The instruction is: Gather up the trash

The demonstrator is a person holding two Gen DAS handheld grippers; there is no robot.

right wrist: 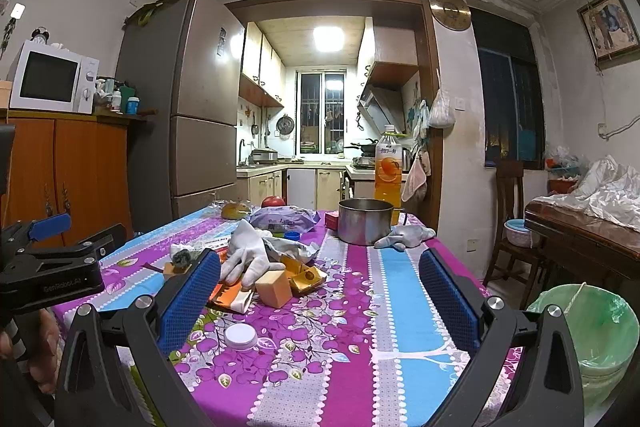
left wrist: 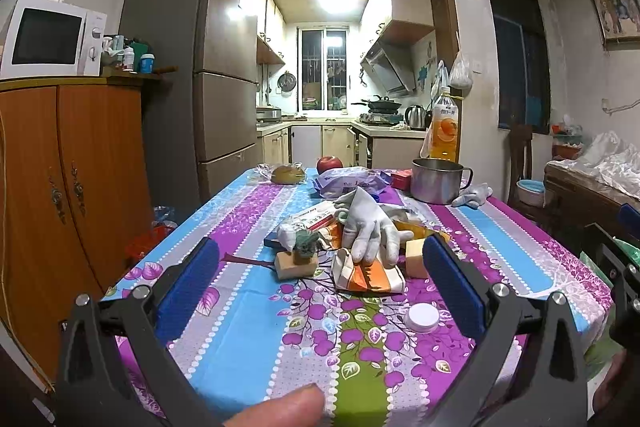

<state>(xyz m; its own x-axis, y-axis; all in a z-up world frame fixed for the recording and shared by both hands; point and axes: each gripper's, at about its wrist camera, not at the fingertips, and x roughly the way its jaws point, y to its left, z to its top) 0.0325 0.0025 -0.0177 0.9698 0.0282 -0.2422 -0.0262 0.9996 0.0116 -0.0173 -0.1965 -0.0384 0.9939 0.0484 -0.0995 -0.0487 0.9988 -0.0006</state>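
Both grippers spread wide and empty above the floral tablecloth [left wrist: 248, 311]: left gripper [left wrist: 320, 275] aimed at the litter pile, right gripper [right wrist: 320, 291] alongside. Torn orange wrapper [left wrist: 368, 277] mid-table, pinned under a white glove [left wrist: 370, 231]; white cap [left wrist: 423, 317] nearer. Green-lined bin [right wrist: 592, 331] off the right edge. Probably best: take the wrapper's free edge, low and flat, clear of the glove.

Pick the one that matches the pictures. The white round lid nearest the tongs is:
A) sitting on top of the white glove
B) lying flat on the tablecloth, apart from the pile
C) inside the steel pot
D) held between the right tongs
B: the white lid lies alone on the tablecloth, short of the glove and wrapper pile; both tongs are open and empty.
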